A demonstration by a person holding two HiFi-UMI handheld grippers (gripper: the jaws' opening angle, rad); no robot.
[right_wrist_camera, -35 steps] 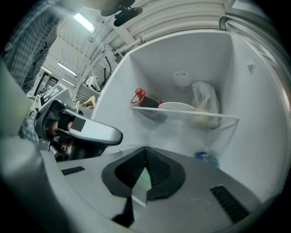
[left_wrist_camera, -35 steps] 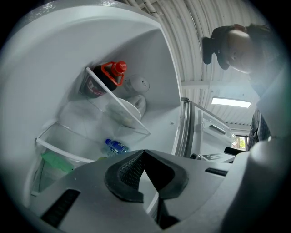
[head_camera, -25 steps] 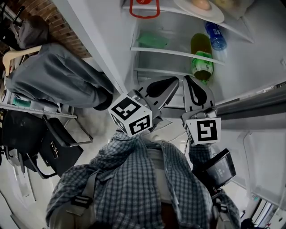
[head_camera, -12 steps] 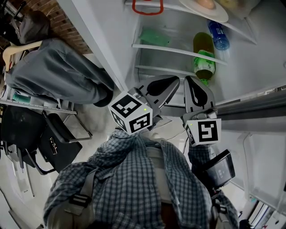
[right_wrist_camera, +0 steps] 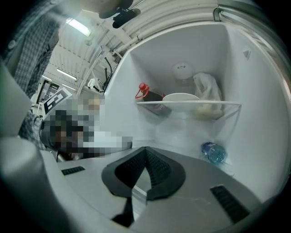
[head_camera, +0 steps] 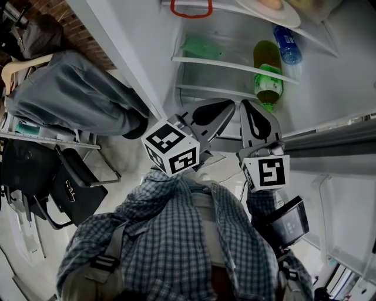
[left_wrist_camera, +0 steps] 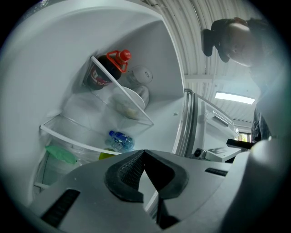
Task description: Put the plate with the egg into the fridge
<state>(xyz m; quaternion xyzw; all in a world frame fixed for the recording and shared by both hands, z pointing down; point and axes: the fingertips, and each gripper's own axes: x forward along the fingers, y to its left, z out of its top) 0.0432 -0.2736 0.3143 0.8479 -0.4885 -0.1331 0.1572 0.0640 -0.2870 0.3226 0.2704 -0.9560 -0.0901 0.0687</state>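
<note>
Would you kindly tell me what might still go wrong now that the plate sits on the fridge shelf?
The plate with the egg seems close to the shelf front edge; a hard jolt might shift it. The blue bottle lies on its side below and could roll. The left tongs and right tongs, shut and empty, hover near; a forward nudge might knock things.

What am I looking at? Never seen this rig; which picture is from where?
No robot: a person holds a claw in each hand, facing an open fridge. The head view comes from a camera on the person's head, looking down. The other two views come from cameras riding on the left claw and right claw, looking along their jaws. Both are shut and empty. The plate with the egg sits on an upper shelf with a red-capped bottle; a water bottle lies lower.
</note>
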